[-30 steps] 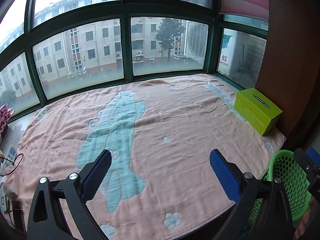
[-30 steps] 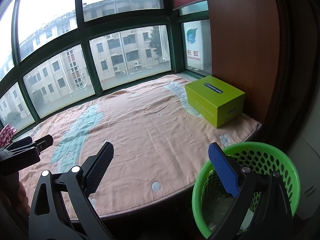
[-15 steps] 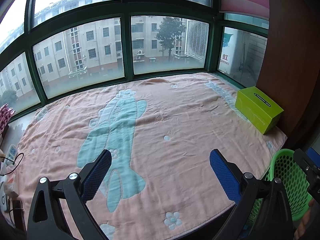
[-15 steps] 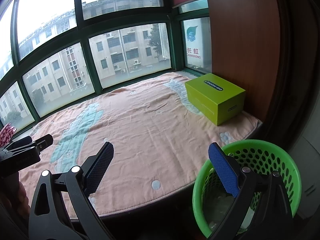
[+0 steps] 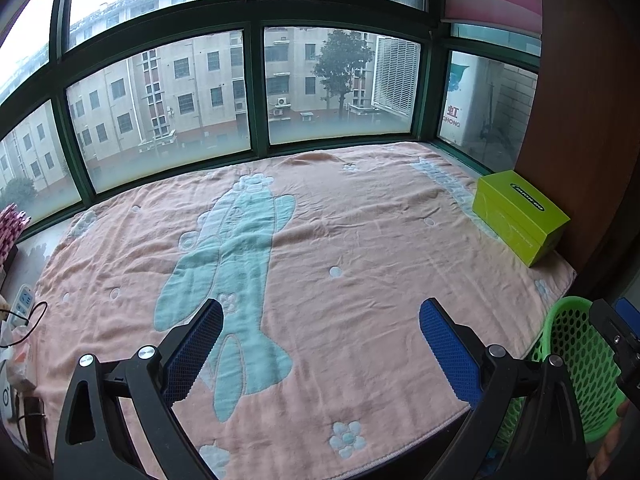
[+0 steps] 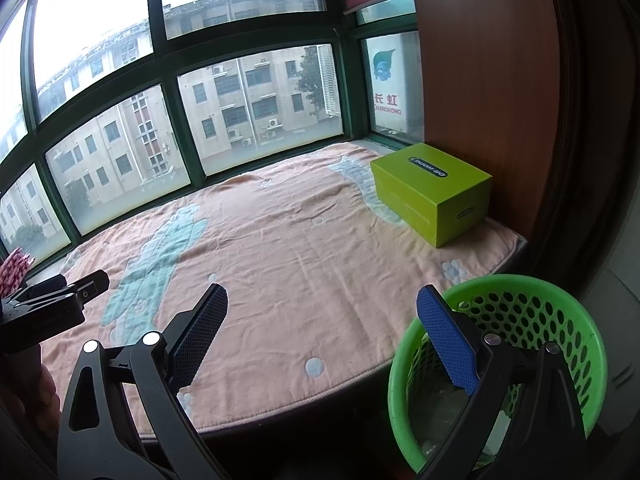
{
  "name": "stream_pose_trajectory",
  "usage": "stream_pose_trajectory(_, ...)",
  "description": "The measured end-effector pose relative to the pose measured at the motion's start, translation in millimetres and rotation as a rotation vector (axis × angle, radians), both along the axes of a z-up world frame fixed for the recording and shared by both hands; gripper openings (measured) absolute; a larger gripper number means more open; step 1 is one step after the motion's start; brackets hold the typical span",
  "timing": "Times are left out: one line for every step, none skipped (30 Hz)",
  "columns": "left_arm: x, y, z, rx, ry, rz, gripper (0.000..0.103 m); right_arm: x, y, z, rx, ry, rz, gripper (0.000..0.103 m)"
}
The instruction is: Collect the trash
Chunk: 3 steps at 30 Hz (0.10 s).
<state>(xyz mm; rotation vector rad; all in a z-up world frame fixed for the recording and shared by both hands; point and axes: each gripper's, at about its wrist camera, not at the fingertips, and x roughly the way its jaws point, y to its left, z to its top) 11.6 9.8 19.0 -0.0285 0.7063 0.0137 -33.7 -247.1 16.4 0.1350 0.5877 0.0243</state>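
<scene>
A green perforated basket [image 6: 532,308] stands on the floor by the front right corner of the window seat; pale crumpled stuff lies at its bottom. In the left wrist view the basket [image 5: 576,348] shows at the right edge. My right gripper [image 6: 320,308] is open and empty, its right finger over the basket's near rim. My left gripper [image 5: 320,320] is open and empty above the front of the pink blanket [image 5: 360,248]. A lime green box [image 6: 436,196] sits at the blanket's right end by the wooden panel. No loose trash shows on the blanket.
Green-framed windows [image 5: 256,92] wall the far side. A wooden panel [image 6: 488,80] closes the right end. At the left edge lie a power strip [image 5: 24,300] with a black cable and a pink patterned object [image 5: 10,228]. The other gripper [image 6: 52,300] shows at left.
Both cameras have drifted back and slightly up, so the green box and basket sit a little farther off. Both grippers stay open and empty.
</scene>
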Motion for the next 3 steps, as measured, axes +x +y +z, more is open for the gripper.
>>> stream_pose_trajectory(-0.3, -0.4, 0.0, 0.000, 0.000, 0.000, 0.095, 0.0, 0.3, -0.2, 0.002, 0.001, 0.001, 0.095)
stream_pose_trajectory(-0.4, 0.1, -0.1, 0.001, 0.001, 0.000, 0.095, 0.1, 0.9, -0.7, 0.002, 0.002, 0.002, 0.095)
stream_pose_trajectory(-0.6, 0.3, -0.2, 0.002, 0.000, 0.001, 0.095, 0.5, 1.3, -1.0, 0.001, 0.002, 0.002, 0.095)
